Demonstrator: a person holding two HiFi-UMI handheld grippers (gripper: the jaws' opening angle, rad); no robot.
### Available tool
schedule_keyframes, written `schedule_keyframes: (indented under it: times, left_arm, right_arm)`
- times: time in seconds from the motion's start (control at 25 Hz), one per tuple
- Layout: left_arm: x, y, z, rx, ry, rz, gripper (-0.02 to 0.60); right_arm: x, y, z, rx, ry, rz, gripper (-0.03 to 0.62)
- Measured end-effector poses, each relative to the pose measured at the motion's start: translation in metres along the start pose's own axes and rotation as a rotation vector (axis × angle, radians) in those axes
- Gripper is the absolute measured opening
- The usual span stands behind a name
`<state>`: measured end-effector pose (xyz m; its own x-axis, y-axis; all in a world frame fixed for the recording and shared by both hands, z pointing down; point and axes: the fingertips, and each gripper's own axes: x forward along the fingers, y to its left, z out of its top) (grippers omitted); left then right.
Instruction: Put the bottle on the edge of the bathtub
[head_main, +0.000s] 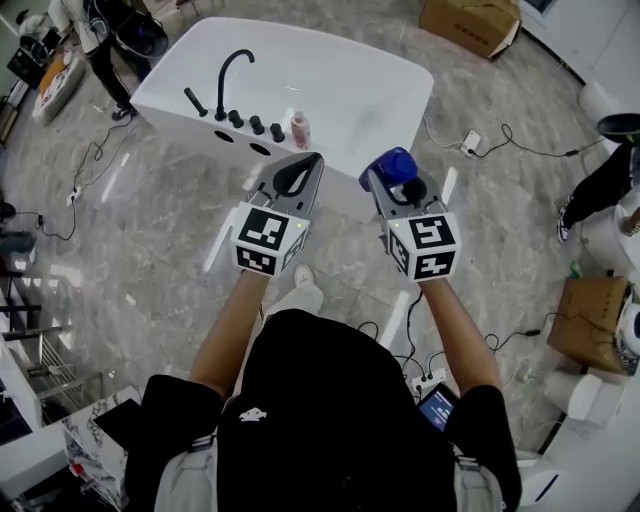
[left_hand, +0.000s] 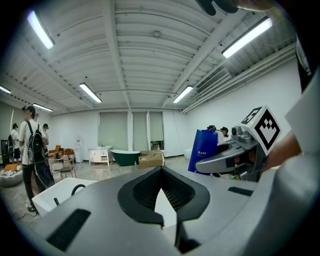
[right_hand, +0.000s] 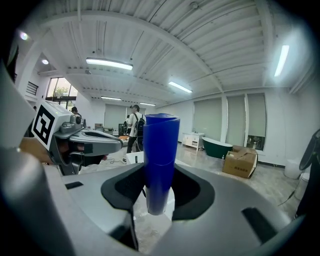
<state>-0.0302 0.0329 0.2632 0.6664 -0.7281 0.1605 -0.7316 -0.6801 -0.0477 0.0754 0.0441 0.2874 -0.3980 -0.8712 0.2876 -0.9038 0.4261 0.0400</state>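
HEAD VIEW
- left gripper (head_main: 314, 161): jaws together at the tips, nothing in them; held out over the marble floor (head_main: 150, 240), near the front wall of the bathtub
- right gripper (head_main: 396, 186): clamped on the blue bottle (head_main: 390, 164), just beside the left gripper, at about the same reach
- blue bottle: up in the air in the right gripper's jaws, top end sticking out past the jaws toward the tub; not on the tub
- bathtub (head_main: 392, 78): white, ahead of both grippers; near ledge carries a black faucet (head_main: 229, 72), a row of black knobs (head_main: 256, 124) and a small pink bottle (head_main: 300, 130)
- person: both forearms out, one gripper in each hand, one shoe (head_main: 304, 277) visible below the grippers
- surroundings: cardboard box (head_main: 470, 22) on the floor beyond the tub, cables on the floor

LEFT GRIPPER VIEW
- jaws: tips meet, only a narrow wedge of gap behind them, nothing gripped
- right gripper: seen at right with the blue bottle standing upright in it
- bathtub: white rim and black faucet low at left
- background: person with backpack (left_hand: 33, 145) at left, dark green tub (left_hand: 125, 156) by the far wall

RIGHT GRIPPER VIEW
- jaws: pressed on both sides of the blue bottle, spread as wide as the bottle's body
- blue bottle: upright, centre of view, bottom end hanging below the pads
- left gripper: at left, jaws closed, apart from the bottle
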Motion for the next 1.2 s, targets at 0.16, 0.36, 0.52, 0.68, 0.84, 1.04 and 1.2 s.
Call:
schedule_keyframes:
  times: [0.16, 0.36, 0.52, 0.68, 0.84, 1.04, 1.2]
  left_arm:
    - [0.034, 0.040, 0.005, 0.004, 0.010, -0.028, 0.012]
    - [0.065, 0.087, 0.010, -0.005, 0.010, -0.058, 0.012]
    - [0.086, 0.110, 0.000, -0.014, 0.017, -0.100, 0.012]
    - [0.108, 0.122, -0.012, -0.026, 0.031, -0.132, 0.012]
    - [0.127, 0.127, -0.025, -0.044, 0.041, -0.161, 0.012]
    - [0.164, 0.122, -0.050, -0.080, 0.057, -0.196, 0.012]
    - [0.192, 0.120, -0.078, -0.099, 0.102, -0.198, 0.012]
  right_arm:
    - [0.045, -0.013, 0.016, 0.012, 0.008, -0.016, 0.169]
    - [0.093, -0.024, 0.030, 0.025, 0.020, -0.046, 0.169]
    - [0.123, -0.029, 0.028, 0.025, 0.039, -0.067, 0.169]
    - [0.144, -0.036, 0.021, 0.039, 0.051, -0.083, 0.169]
    - [0.161, -0.049, 0.007, 0.064, 0.075, -0.101, 0.169]
    - [0.183, -0.077, -0.021, 0.085, 0.119, -0.098, 0.169]
    - [0.204, -0.098, -0.047, 0.098, 0.154, -0.083, 0.169]
